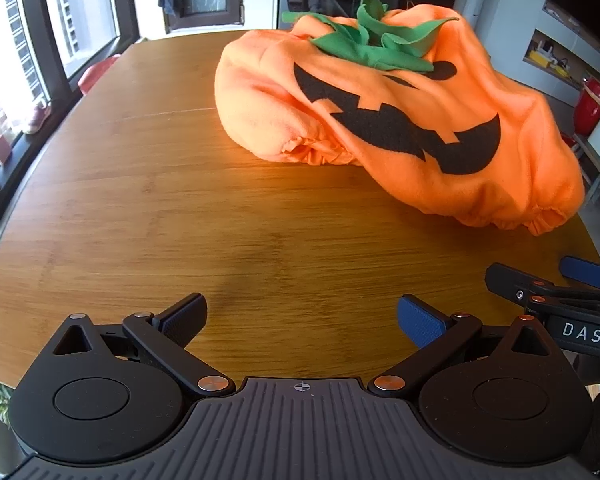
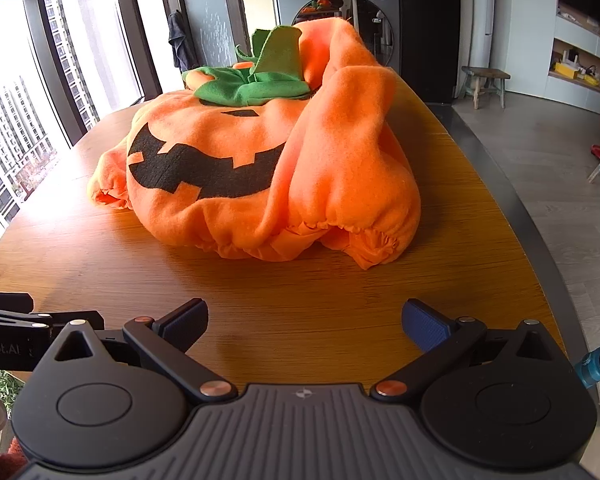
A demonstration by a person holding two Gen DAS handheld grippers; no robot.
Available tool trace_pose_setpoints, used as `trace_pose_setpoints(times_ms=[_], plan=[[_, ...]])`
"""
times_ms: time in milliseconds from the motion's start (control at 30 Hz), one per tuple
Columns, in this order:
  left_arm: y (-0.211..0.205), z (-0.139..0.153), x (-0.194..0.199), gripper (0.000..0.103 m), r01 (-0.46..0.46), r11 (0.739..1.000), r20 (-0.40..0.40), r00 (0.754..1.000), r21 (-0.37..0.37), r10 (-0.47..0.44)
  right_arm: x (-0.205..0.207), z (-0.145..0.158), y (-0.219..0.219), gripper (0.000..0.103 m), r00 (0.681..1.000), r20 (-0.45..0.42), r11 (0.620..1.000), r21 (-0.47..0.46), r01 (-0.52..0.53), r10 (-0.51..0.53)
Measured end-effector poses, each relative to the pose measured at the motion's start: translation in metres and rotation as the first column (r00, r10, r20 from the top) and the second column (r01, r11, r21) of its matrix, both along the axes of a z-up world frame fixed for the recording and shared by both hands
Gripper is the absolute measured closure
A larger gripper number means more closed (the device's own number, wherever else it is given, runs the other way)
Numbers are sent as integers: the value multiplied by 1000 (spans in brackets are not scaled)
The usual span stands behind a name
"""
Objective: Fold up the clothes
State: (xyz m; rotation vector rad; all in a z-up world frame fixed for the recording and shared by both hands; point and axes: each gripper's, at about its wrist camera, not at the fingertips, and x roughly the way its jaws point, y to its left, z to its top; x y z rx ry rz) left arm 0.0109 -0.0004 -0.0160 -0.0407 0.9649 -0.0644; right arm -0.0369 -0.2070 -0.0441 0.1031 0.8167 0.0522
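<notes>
An orange pumpkin costume (image 1: 400,120) with a black jagged mouth and a green leaf collar (image 1: 376,40) lies bunched on the wooden table (image 1: 180,220). It also shows in the right wrist view (image 2: 260,168), with its elastic hem toward me. My left gripper (image 1: 302,320) is open and empty, above bare table short of the costume. My right gripper (image 2: 304,322) is open and empty, near the front edge, short of the hem. The right gripper also shows at the right edge of the left wrist view (image 1: 548,284).
Tall windows (image 2: 40,100) run along the left of the table. A washing machine (image 2: 340,4) stands behind the table. A wooden stool (image 2: 484,80) and a red object (image 1: 594,104) stand on the floor to the right. The table edge (image 2: 512,208) is near the costume's right side.
</notes>
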Motion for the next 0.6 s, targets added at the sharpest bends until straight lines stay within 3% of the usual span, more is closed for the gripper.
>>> trace_pose_setpoints(times_ms=[500,600], plan=[[1,-2,2,0,7,1000,-11,1000,-10,-7,0,0,0,0,1000,2,1000,-15,-5,5],[4,-2,5,0,7,1000,-5,1000,-6,-7,-3,4,4,0,999,49,997,-70,-21,25]])
